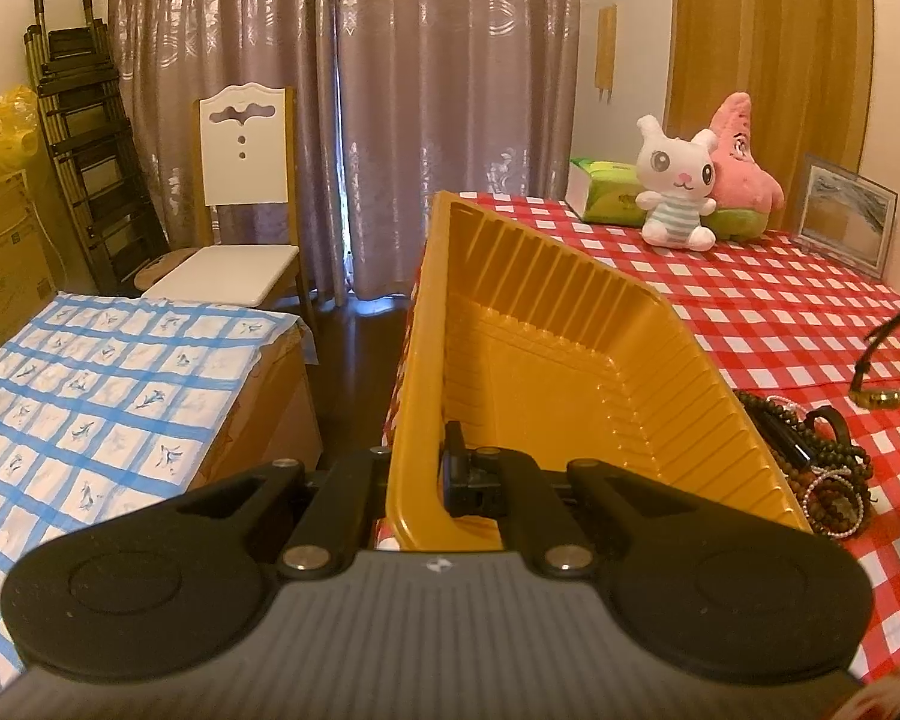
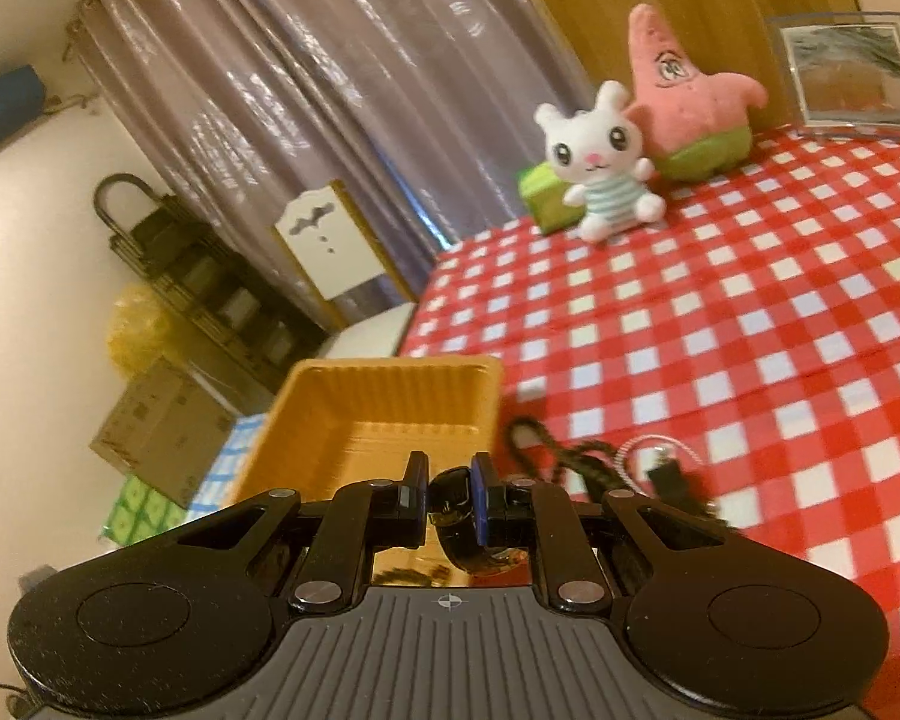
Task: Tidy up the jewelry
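Observation:
My left gripper (image 1: 432,468) is shut on the near wall of a gold ribbed plastic tray (image 1: 546,348) and holds it tilted at the table's left edge. The tray looks empty. A pile of dark bead bracelets (image 1: 822,474) lies on the red checked cloth right of the tray. A gold watch on a black strap (image 1: 882,384) hangs at the far right. My right gripper (image 2: 448,492) is shut on that watch strap (image 2: 459,516) just above the near end of the tray (image 2: 384,408). Bracelets and a cord (image 2: 606,468) lie to its right.
A white bunny plush (image 1: 681,183), a pink starfish plush (image 1: 744,168), a green tissue pack (image 1: 606,195) and a picture frame (image 1: 849,213) stand at the table's back. A blue-checked covered box (image 1: 90,396) and a white chair (image 1: 240,192) are left of the table.

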